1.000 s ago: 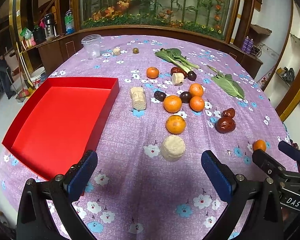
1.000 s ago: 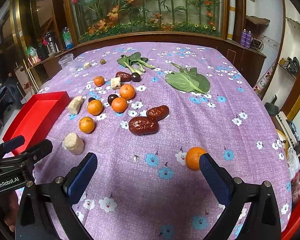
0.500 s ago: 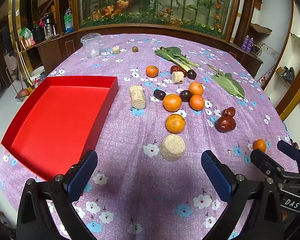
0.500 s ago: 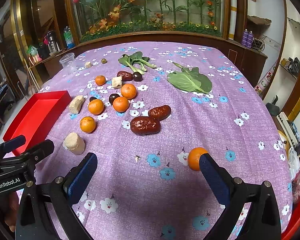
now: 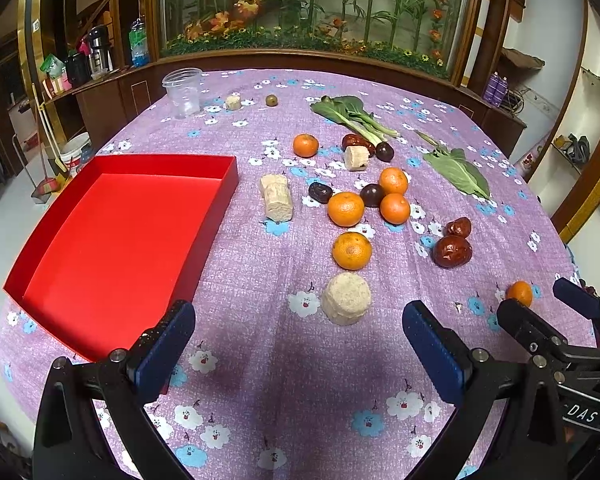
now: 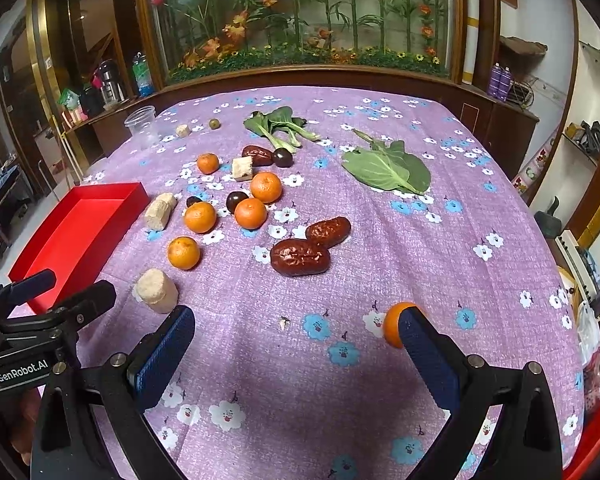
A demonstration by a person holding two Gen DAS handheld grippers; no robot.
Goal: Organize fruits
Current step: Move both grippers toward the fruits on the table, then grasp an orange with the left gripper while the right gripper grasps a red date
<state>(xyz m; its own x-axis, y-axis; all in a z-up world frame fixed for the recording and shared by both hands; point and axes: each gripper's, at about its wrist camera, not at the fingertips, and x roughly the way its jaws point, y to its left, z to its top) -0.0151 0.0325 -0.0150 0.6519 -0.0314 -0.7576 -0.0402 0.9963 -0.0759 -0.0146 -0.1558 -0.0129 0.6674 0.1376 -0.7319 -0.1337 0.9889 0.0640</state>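
Observation:
An empty red tray (image 5: 100,236) lies at the table's left; it also shows in the right wrist view (image 6: 72,232). Several oranges (image 5: 346,209) (image 6: 251,213), dark plums (image 5: 372,195) and red dates (image 5: 452,251) (image 6: 300,257) lie mid-table, with beige cylinder pieces (image 5: 346,298) (image 6: 157,292) among them. A lone small orange (image 6: 392,324) (image 5: 519,293) touches the inner side of my right gripper's right finger. My left gripper (image 5: 298,354) is open and empty, hovering just short of the near beige piece. My right gripper (image 6: 296,354) is open and empty.
Green leafy vegetables (image 5: 352,114) (image 6: 388,168) lie at the back right. A clear plastic cup (image 5: 183,92) stands at the back left beside a small beige piece (image 5: 233,102) and a small green fruit (image 5: 271,100). The purple flowered cloth (image 5: 284,380) covers the round table.
Both grippers have drifted slightly forward and lower over the table. The lone small orange now sits partly behind my right gripper's right finger. Both stay open; nothing was taken hold of.

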